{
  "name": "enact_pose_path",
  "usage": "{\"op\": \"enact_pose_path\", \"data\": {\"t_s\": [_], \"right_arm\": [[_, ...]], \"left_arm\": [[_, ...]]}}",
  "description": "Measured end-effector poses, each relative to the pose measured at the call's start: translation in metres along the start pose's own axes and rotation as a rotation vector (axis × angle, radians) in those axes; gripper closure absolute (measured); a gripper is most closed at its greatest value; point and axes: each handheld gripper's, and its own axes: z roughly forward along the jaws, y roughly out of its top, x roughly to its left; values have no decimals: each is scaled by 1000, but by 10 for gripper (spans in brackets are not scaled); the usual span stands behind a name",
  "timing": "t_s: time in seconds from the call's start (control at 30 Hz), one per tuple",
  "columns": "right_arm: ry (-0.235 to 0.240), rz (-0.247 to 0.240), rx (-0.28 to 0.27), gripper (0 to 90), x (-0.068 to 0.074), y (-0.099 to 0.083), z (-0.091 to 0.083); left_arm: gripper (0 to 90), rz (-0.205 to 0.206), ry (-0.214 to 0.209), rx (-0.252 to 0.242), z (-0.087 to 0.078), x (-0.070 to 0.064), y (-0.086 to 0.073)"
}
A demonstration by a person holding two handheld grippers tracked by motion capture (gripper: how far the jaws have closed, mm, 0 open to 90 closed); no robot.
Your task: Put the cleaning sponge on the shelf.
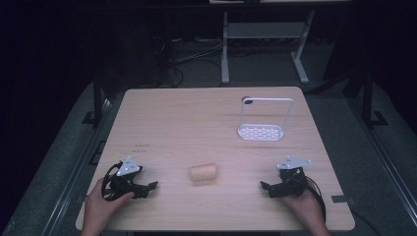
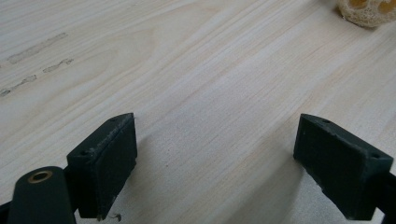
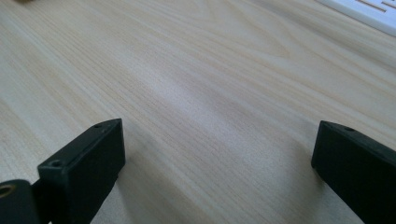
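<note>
We note both tools empty — left gripper (image 1: pixel 147 187) and right gripper (image 1: pixel 268 188) spread wide, low over the table (image 1: pixel 187 113). Loofah roll (image 1: pixel 204 172) lies between them; a one-sided nudge could roll it away.

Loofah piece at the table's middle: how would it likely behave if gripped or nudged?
The loofah piece looks porous and fibrous in the left gripper view, so probably light and somewhat squashy under the jaws. It lies on its side as a short cylinder, so a nudge might roll it. Its rough surface should resist slipping.
</note>
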Motion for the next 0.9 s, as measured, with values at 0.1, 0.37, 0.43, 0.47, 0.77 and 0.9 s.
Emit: {"op": "enact_pose_path", "data": {"t_s": [0.1, 0.37, 0.43, 0.47, 0.77, 0.9], "right_arm": [[2, 0, 0, 24, 0, 0, 0], [7, -10, 1, 27, 0, 0, 0], [19, -18, 14, 27, -1, 2, 0], [28, -30, 21, 30, -1, 4, 0], [74, -73, -9, 29, 0, 11, -1], [92, -80, -26, 30, 0, 17, -2]], "left_arm": [[129, 0, 0, 0, 0, 0, 0], [129, 0, 0, 0, 0, 0, 0], [129, 0, 0, 0, 0, 0, 0], [129, 0, 0, 0, 0, 0, 0], [129, 0, 0, 0, 0, 0, 0], [129, 0, 0, 0, 0, 0, 0]]}}
